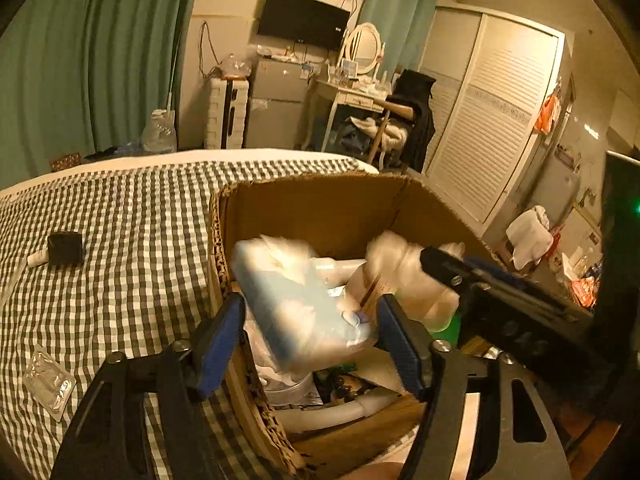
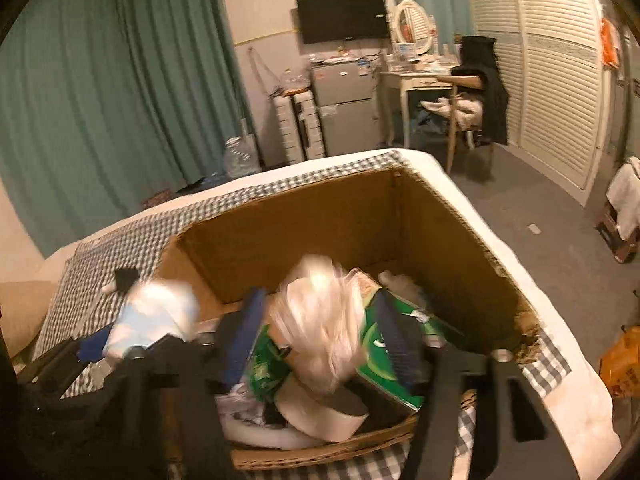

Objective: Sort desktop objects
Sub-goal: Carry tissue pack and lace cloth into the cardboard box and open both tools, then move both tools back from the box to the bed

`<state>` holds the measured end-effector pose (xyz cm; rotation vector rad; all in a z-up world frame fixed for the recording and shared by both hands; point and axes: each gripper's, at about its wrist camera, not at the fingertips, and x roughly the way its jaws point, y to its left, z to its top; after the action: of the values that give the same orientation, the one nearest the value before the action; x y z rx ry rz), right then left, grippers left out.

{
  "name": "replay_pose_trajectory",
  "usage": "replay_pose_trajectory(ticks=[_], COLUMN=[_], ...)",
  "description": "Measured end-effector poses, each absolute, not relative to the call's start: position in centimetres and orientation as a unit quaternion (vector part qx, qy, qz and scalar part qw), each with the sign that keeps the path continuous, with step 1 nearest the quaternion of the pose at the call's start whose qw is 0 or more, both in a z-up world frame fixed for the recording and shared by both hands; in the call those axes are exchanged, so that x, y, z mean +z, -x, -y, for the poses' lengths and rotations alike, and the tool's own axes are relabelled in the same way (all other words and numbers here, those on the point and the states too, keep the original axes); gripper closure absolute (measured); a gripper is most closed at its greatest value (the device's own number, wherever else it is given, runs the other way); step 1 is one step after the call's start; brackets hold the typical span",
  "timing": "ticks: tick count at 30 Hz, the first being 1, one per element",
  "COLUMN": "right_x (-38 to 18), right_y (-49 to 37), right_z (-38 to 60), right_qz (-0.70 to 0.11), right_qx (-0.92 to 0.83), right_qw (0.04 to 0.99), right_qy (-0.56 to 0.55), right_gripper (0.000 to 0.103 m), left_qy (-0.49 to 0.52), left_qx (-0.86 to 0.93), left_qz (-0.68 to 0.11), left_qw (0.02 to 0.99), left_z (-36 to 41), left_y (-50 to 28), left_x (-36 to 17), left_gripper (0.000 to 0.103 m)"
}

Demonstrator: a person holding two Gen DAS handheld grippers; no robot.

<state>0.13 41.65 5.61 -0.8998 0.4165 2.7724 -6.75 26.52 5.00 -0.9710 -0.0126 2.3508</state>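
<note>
An open cardboard box (image 1: 320, 208) stands on a checkered cloth (image 1: 120, 208). Over it, my left gripper (image 1: 311, 302) has its jaws wide apart. A blurred light-blue soft pack (image 1: 296, 300) hangs between them, and I see no pad pressing on it. My right gripper (image 2: 320, 298) is open above the same box (image 2: 300, 224), with a blurred white plastic bag (image 2: 320, 320) loose between its fingers. The blue pack (image 2: 156, 312) shows at the left of the right wrist view. The white bag (image 1: 404, 276) shows at the right of the left wrist view.
Inside the box lie a green package (image 2: 380, 344), a white tape roll (image 2: 320, 412) and other clutter. On the cloth to the left sit a small black box (image 1: 64, 247), a white tube (image 1: 36, 259) and a clear blister pack (image 1: 49, 386).
</note>
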Motion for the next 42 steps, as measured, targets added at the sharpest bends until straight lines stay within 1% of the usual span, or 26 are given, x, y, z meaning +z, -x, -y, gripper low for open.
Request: replay_pose_trajectory(ticks=[2, 6, 12, 16, 20, 23, 24, 25, 27, 30, 35, 40, 42], right_x=[6.0, 6.8, 8.8, 10.0, 9.9, 9.6, 9.3, 9.0, 8.3, 6.5, 2.6, -1.8, -3.5], right_y=[-0.5, -1.1, -0.8, -0.5, 0.2, 0.5, 0.6, 0.6, 0.6, 1.3, 3.9, 6.2, 6.9], right_z=[-41.9, -41.1, -38.9, -35.1, -30.6, -26.8, -25.9, -24.6, -22.6, -20.1, -16.2, -12.2, -10.8], right_qz=[-0.152, -0.146, -0.14, -0.128, -0.108, -0.088, -0.082, -0.075, -0.065, -0.058, -0.05, 0.015, 0.036], right_qx=[0.939, 0.942, 0.951, 0.96, 0.961, 0.96, 0.96, 0.96, 0.958, 0.949, 0.925, 0.902, 0.892], right_qw=[0.1, 0.106, 0.068, 0.012, -0.042, -0.087, -0.097, -0.111, -0.133, -0.173, -0.224, -0.249, -0.259], right_qy=[0.291, 0.283, 0.267, 0.25, 0.252, 0.25, 0.249, 0.247, 0.244, 0.257, 0.304, 0.352, 0.37], right_gripper=[0.041, 0.041, 0.041, 0.041, 0.041, 0.041, 0.04, 0.036, 0.031, 0.031, 0.031, 0.031, 0.031], left_qy=[0.372, 0.378, 0.368, 0.364, 0.352, 0.339, 0.334, 0.329, 0.324, 0.329, 0.355, 0.354, 0.372], left_qx=[0.88, 0.876, 0.889, 0.907, 0.923, 0.934, 0.937, 0.939, 0.941, 0.937, 0.922, 0.923, 0.915], left_qz=[0.002, 0.009, 0.022, 0.037, 0.062, 0.074, 0.081, 0.088, 0.098, 0.118, 0.144, 0.131, 0.145], left_qw=[0.295, 0.3, 0.272, 0.209, 0.144, 0.084, 0.065, 0.046, 0.009, -0.034, -0.062, -0.068, -0.066], left_z=[-26.4, -25.6, -21.6, -16.4, -9.9, -4.8, -3.1, -1.5, 1.8, 5.8, 9.6, 10.9, 11.4], left_y=[6.8, 6.4, 5.7, 5.9, 6.1, 6.1, 6.1, 6.1, 5.9, 5.9, 7.0, 8.8, 10.1], left_x=[5.0, 5.2, 6.7, 7.5, 7.8, 7.6, 7.5, 7.4, 6.9, 5.6, 2.1, -1.6, -3.3], left_gripper=[0.016, 0.016, 0.014, 0.014, 0.013, 0.01, 0.009, 0.008, 0.008, 0.008, 0.008, 0.008, 0.008])
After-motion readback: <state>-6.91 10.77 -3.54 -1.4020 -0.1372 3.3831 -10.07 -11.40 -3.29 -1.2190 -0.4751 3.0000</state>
